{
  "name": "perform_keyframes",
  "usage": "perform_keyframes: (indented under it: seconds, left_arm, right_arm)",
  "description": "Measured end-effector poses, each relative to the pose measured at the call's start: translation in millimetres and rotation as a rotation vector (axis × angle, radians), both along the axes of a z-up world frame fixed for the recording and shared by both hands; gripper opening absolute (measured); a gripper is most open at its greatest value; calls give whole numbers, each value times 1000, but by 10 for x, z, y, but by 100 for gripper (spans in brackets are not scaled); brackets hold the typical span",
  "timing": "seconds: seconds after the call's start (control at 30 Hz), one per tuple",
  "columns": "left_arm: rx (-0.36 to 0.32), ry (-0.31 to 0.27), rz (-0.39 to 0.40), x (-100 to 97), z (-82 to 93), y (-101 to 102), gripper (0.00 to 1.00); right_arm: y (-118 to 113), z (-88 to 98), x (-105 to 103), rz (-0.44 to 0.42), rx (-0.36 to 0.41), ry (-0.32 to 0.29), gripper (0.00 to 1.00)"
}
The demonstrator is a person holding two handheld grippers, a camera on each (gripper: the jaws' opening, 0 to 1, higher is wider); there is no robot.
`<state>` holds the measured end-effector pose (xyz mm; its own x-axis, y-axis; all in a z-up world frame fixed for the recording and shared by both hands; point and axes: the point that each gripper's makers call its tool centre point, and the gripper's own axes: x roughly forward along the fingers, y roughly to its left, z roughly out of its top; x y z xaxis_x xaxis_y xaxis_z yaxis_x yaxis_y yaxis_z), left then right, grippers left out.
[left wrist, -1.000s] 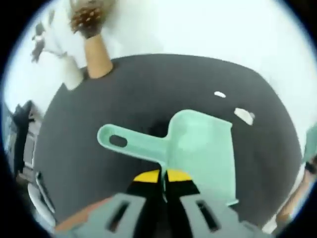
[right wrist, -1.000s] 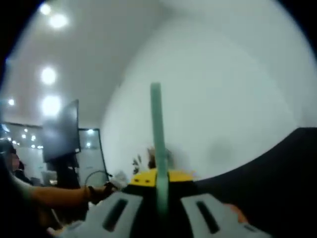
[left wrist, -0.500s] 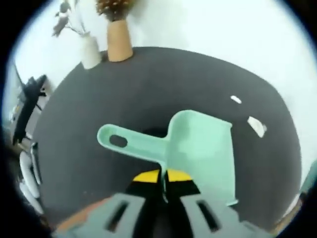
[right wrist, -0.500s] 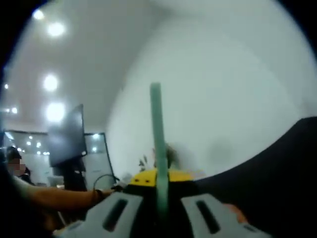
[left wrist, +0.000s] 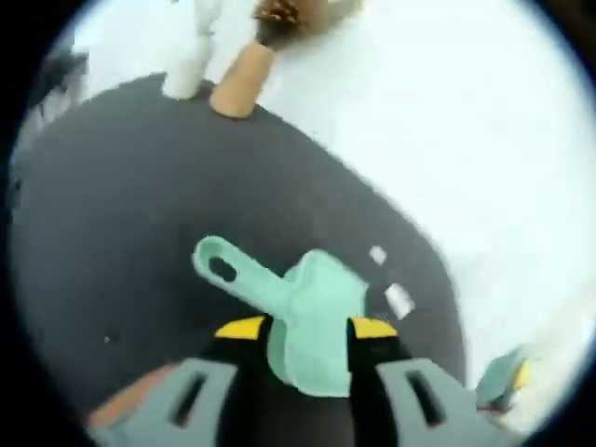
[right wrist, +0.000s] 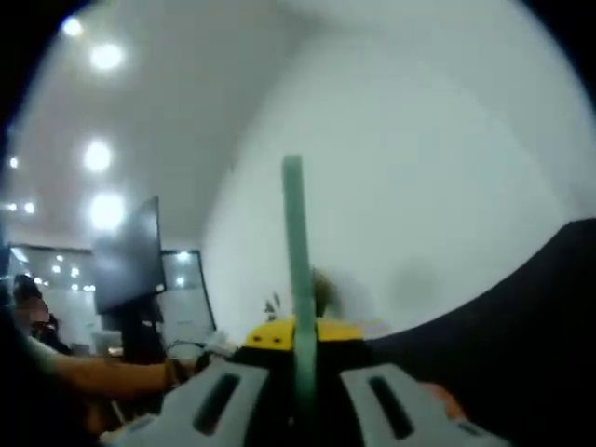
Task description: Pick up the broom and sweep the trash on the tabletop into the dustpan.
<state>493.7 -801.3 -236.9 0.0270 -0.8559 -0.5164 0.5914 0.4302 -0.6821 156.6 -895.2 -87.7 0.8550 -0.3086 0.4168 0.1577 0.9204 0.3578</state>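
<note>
The left gripper (left wrist: pixel 307 328) had its jaws spread wide, with the mint-green dustpan (left wrist: pixel 312 317) sitting between them on the dark tabletop (left wrist: pixel 112 242); couldn't tell if they touched it. Two white trash scraps (left wrist: pixel 389 289) lay just past the pan. The right gripper (right wrist: pixel 300 333) was clamped tight on the broom handle (right wrist: pixel 296 242), which stuck straight up.

White walls (right wrist: pixel 419 168), bright ceiling lights (right wrist: pixel 98 154), a dark screen (right wrist: pixel 126 265).
</note>
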Motion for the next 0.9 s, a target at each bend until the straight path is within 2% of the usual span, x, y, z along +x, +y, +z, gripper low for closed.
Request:
perform_keyframes:
  seconds: [0.1,0.17,0.23,0.33,0.4,0.5,0.63,0.73,0.9]
  left_arm:
    - [-35,13,2,-3,-110,138,32]
    - [-102,76,39,10,-145,155,32]
    - [-199,171,108,65,-136,156,29]
    - [-318,273,201,181,-172,157,24]
    - [-364,326,250,255,-194,138,23]
    - [-371,330,241,260,-225,101,23]
    - [-395,324,255,322,-158,14,32]
    - [-388,333,243,309,-163,-95,32]
    - [-398,343,293,411,-183,-152,30]
  right_arm:
    - [-21,27,-29,-4,2,-11,5]
    - [-33,44,-41,-8,2,-18,5]
    - [-30,52,-34,-8,2,-21,5]
    - [-13,51,2,-9,-1,-16,5]
    - [4,44,25,-9,-6,-7,5]
    - [6,42,35,-10,-10,-3,5]
    - [1,41,49,-15,-14,1,5]
    - [3,37,69,-17,-14,4,5]
    - [-4,29,56,-28,-17,12,5]
